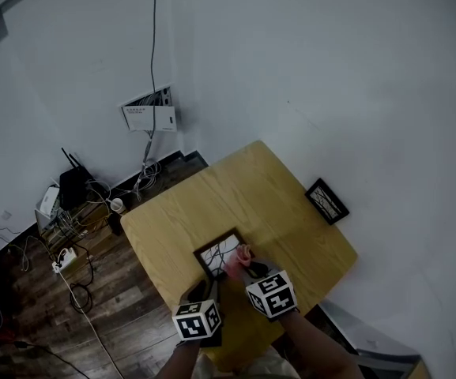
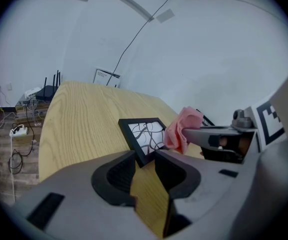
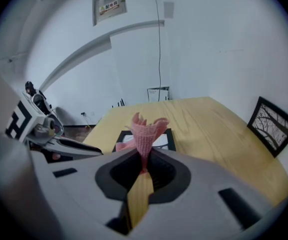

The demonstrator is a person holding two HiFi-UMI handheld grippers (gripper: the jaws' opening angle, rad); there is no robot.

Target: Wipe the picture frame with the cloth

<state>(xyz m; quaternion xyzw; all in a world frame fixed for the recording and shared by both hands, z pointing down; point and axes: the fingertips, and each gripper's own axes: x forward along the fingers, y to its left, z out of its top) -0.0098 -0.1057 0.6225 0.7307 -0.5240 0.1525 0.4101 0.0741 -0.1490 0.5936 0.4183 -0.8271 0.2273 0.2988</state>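
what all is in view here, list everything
table: one, light wood, centre, against the white wall
flat picture frame: one, black, lying on the table's near part
leaning picture frame: one, black, at the table's right edge by the wall
cloth: one, pink, over the flat frame
wall box: one, white, on the wall behind the table
router: one, black, on the floor at left
power strip: one, white, on the floor among loose cables
floor: dark wood planks, left
left gripper: one, grey, jaws closed on the flat frame's near corner
right gripper: one, grey, jaws closed on the cloth
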